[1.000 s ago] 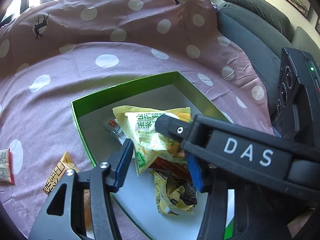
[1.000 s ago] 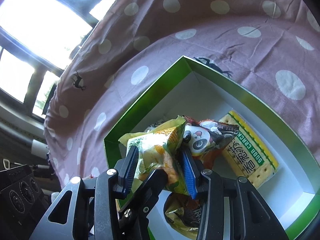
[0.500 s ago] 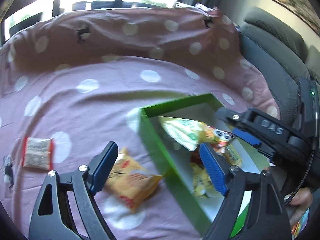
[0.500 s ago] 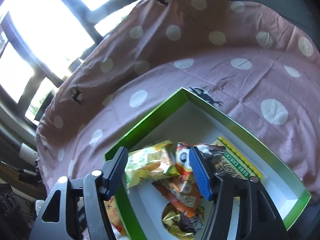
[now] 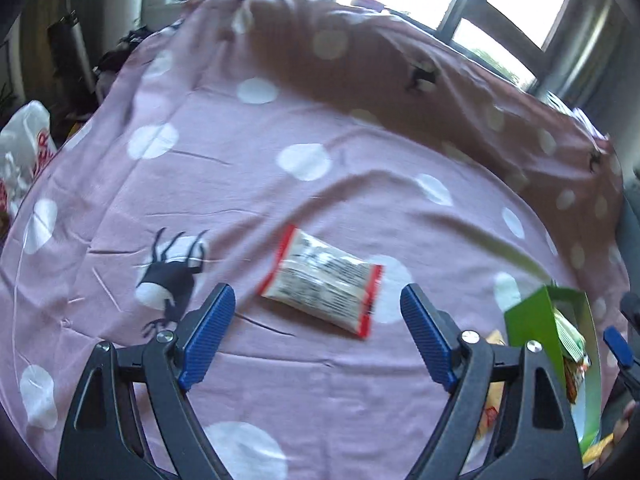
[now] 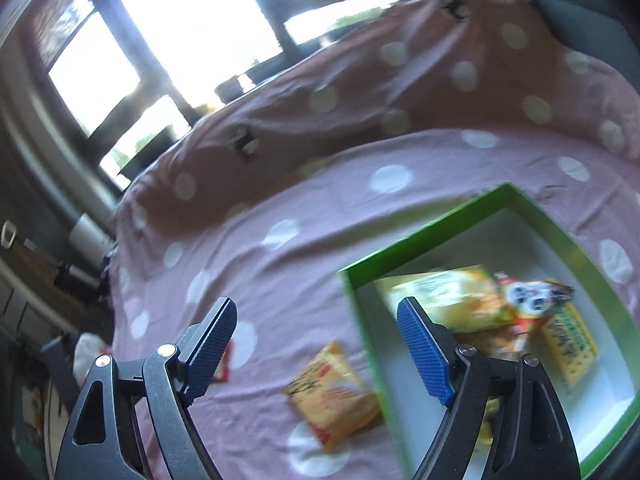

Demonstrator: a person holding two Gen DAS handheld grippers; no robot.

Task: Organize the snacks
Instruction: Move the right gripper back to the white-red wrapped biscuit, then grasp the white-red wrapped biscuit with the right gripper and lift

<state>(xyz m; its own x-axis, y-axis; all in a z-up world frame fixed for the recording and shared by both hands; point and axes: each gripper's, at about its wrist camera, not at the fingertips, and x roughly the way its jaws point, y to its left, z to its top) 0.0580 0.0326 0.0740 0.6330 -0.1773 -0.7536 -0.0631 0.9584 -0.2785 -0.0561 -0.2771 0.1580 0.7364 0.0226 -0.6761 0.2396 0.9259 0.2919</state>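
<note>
Pink dotted cloth [image 5: 320, 380] covered the surface under bright windows. Left gripper [image 5: 318, 330] had just opened wide, empty, over a white red-edged packet [image 5: 320, 286] lying flat — green box [image 6: 440, 232] of snacks off to its right. Right gripper [image 6: 316, 346] had also just been opening, holding nothing, above a yellow packet [image 6: 334, 394] lying just outside the box wall.

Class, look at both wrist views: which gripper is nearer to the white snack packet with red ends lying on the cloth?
Left. The left gripper hovers open right over the white packet, framing it. The right gripper sits by the green box, the packet barely showing behind its left finger.
</note>
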